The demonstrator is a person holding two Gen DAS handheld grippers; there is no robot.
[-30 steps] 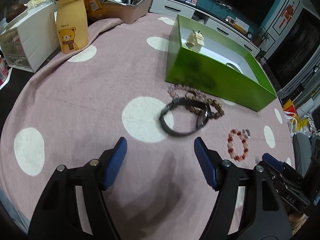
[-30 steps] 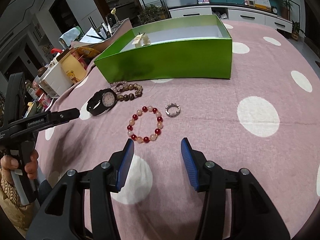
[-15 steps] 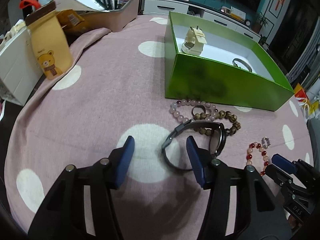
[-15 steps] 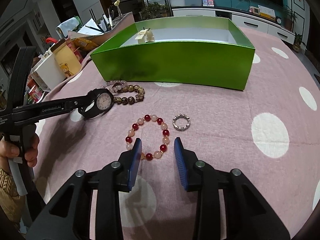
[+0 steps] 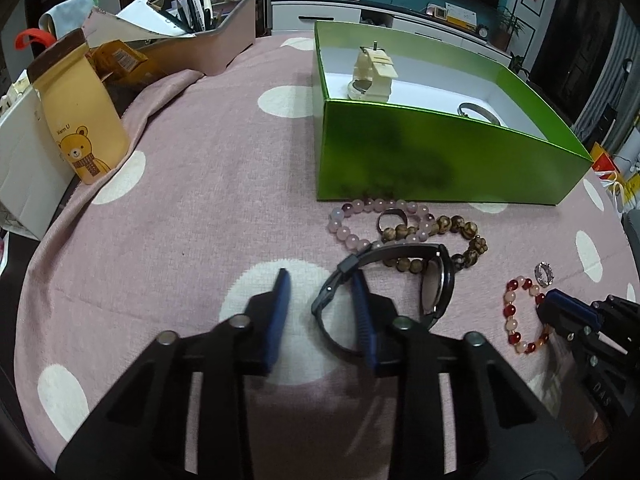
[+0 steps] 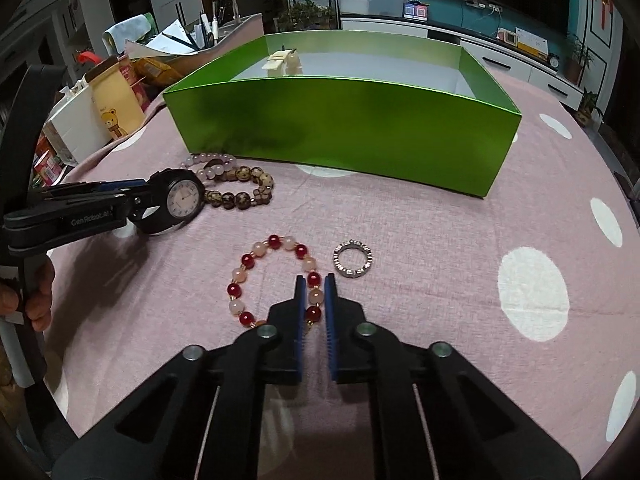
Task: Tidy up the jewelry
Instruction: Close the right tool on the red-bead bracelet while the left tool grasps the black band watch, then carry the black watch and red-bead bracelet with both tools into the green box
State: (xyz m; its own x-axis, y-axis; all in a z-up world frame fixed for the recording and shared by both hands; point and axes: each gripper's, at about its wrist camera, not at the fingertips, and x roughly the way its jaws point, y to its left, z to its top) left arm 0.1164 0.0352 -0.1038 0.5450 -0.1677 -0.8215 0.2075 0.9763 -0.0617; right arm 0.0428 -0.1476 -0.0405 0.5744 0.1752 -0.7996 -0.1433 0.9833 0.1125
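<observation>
A black watch (image 5: 436, 280) lies on the pink dotted cloth (image 5: 224, 184). My left gripper (image 5: 320, 274) straddles its strap. The right pad sits inside the strap loop, the left pad stands off it, and the jaws are closing. My right gripper (image 6: 314, 278) is shut on the near side of a red-and-pink bead bracelet (image 6: 256, 256), its pads pressing on the beads. A silver ring (image 6: 353, 258) lies just right of that bracelet. Behind stands a green box (image 6: 340, 128) holding a cream watch (image 5: 372, 76) and a bangle (image 5: 478, 112).
A pink bead bracelet (image 5: 348, 232), a brown bead bracelet (image 5: 464, 226) and a small ring (image 5: 392, 216) lie between the watch and the box. At the left are a bear-print pouch (image 5: 80, 120), a white box (image 5: 20, 152) and a pen tray (image 5: 208, 48).
Both grippers came forward and down onto the jewelry. The left jaws narrowed around the watch strap. The right jaws went from open to shut on the red-and-pink bracelet.
</observation>
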